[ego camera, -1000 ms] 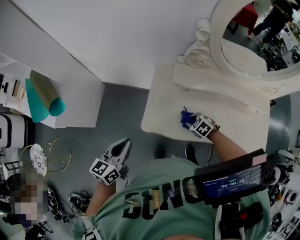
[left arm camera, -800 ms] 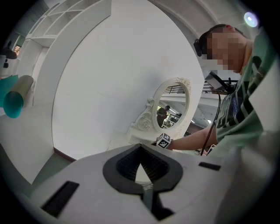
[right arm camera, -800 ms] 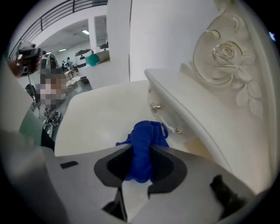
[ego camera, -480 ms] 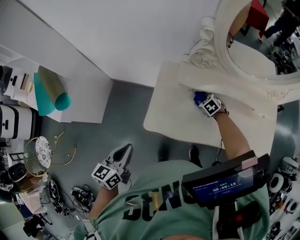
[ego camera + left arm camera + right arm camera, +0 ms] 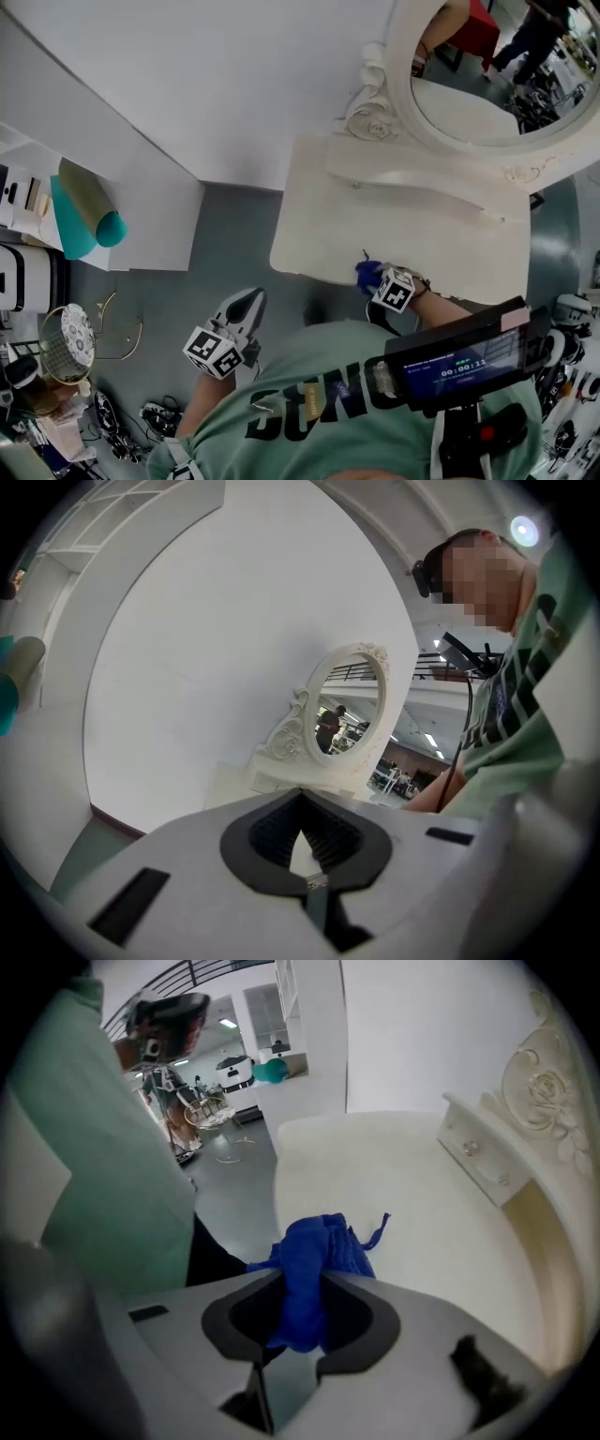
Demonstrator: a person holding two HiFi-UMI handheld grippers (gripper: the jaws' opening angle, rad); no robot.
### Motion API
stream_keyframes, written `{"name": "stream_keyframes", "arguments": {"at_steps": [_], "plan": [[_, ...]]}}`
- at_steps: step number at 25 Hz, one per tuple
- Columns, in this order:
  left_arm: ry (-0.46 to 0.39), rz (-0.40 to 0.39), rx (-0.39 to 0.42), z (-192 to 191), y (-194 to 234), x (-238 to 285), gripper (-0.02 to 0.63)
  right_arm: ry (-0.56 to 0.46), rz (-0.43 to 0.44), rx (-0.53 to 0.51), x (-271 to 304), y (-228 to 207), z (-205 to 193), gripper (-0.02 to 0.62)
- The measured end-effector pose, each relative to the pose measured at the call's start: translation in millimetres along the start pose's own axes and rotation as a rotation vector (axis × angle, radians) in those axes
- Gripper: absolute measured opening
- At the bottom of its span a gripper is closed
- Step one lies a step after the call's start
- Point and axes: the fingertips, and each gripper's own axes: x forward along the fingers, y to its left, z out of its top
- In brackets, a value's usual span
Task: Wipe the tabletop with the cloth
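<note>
Right gripper view: right gripper (image 5: 305, 1286) jaws clamped the bunched blue cloth (image 5: 323, 1239), pressing it onto the cream tabletop (image 5: 394, 1185) for wiping.
Head view: cloth sat lower centre, at the table's front edge.
Left gripper (image 5: 300, 803): jaws together, empty, parked off-table.

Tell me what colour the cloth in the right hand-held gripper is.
Solid royal blue; the cloth shows best in the right gripper view.

This is looking like a staged test hall rather than a home. At the upper right of the head view a cream dressing table (image 5: 319, 216) with an ornate oval mirror (image 5: 469, 84) is standing against a bare white partition (image 5: 234, 75). At the left edge a white shelf (image 5: 150, 216) is holding rolled sheets (image 5: 89, 197), and cables (image 5: 155, 412) are lying on the grey floor (image 5: 234, 244). The mirror is reflecting people in an open hall.
</note>
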Motion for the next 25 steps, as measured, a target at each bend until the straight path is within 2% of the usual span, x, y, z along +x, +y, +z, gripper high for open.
{"name": "stream_keyframes", "arguments": {"at_steps": [3,6,8,10,13,17,22,25], "plan": [[-0.008,0.004,0.009,3.0,-5.7,9.0,-0.002,-0.028,0.04,-0.004,-2.6,30.3,-6.7,0.106],[-0.008,0.023,0.016,2.8,-21.9,17.3,-0.002,-0.096,0.037,-0.005,-12.0,13.8,-5.2,0.106],[0.004,0.045,0.015,-1.7,-34.2,23.6,-0.002,-0.165,-0.046,0.046,-22.6,-36.6,-2.7,0.106],[0.014,0.071,0.003,-8.5,-48.1,32.7,-0.002,-0.219,-0.158,0.133,-34.2,-107.8,-2.1,0.106],[0.021,0.118,-0.017,-21.3,-72.4,50.6,-0.002,-0.257,-0.292,0.216,-46.3,-198.5,-4.5,0.107],[0.041,0.177,-0.023,-40.9,-107.2,70.0,-0.002,-0.291,-0.366,0.252,-49.1,-258.6,-2.3,0.107],[0.066,0.235,-0.026,-58.8,-129.2,70.0,-0.002,-0.293,-0.359,0.273,-36.4,-266.0,11.2,0.109],[0.064,0.24,-0.015,-56.5,-145.4,82.5,-0.002,-0.257,-0.263,0.162,-33.6,-228.2,9.6,0.107]]}}
